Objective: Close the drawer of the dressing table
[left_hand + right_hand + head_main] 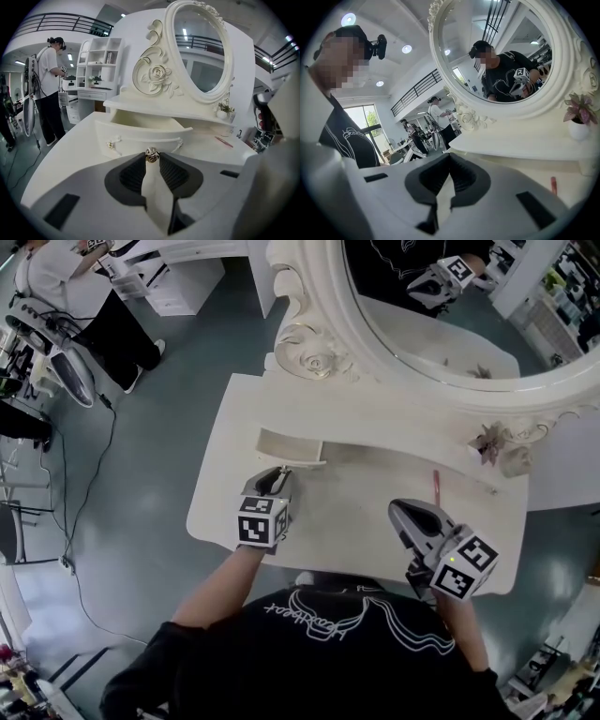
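The left gripper (pixel 278 472) pinches the knob (pixel 151 154) of the open drawer (pixel 140 136). Right of the drawer, the right gripper (pixel 400 509) hovers, its fingers pressed together.

I see the white dressing table (pixel 356 502) with its small drawer (pixel 274 435) pulled open under the oval mirror (pixel 441 324). My left gripper (pixel 279 471) has its tips at the drawer's front. My right gripper (pixel 397 508) is over the tabletop, near a red pen (pixel 435 486).
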{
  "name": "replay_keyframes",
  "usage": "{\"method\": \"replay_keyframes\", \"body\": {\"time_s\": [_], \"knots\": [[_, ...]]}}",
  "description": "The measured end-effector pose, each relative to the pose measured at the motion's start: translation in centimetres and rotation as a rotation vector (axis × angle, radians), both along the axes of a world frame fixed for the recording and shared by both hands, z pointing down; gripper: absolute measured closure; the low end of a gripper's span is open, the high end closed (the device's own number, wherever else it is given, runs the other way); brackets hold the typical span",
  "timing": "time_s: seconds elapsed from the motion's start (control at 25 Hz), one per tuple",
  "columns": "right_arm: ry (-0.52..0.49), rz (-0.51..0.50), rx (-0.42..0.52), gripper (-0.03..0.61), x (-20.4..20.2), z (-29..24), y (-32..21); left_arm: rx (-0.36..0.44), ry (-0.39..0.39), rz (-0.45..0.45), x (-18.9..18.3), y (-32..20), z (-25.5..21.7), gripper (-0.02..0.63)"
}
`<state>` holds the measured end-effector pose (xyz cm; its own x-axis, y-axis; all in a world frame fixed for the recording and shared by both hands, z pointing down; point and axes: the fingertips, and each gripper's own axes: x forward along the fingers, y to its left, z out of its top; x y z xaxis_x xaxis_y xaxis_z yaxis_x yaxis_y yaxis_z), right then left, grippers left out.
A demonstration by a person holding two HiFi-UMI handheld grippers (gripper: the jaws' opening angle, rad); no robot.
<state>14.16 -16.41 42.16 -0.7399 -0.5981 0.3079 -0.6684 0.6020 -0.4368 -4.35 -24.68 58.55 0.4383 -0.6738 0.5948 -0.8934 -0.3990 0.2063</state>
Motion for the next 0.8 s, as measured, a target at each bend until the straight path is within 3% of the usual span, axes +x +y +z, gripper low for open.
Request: {"method": "replay_keyframes", "body": {"time_s": [0.8], "knots": [[-0.019, 0.013, -0.015, 0.574, 0.5, 0.6, -0.7, -0.007, 0.043, -0.019, 0.4, -2.2, -0.2, 0.518]]}}
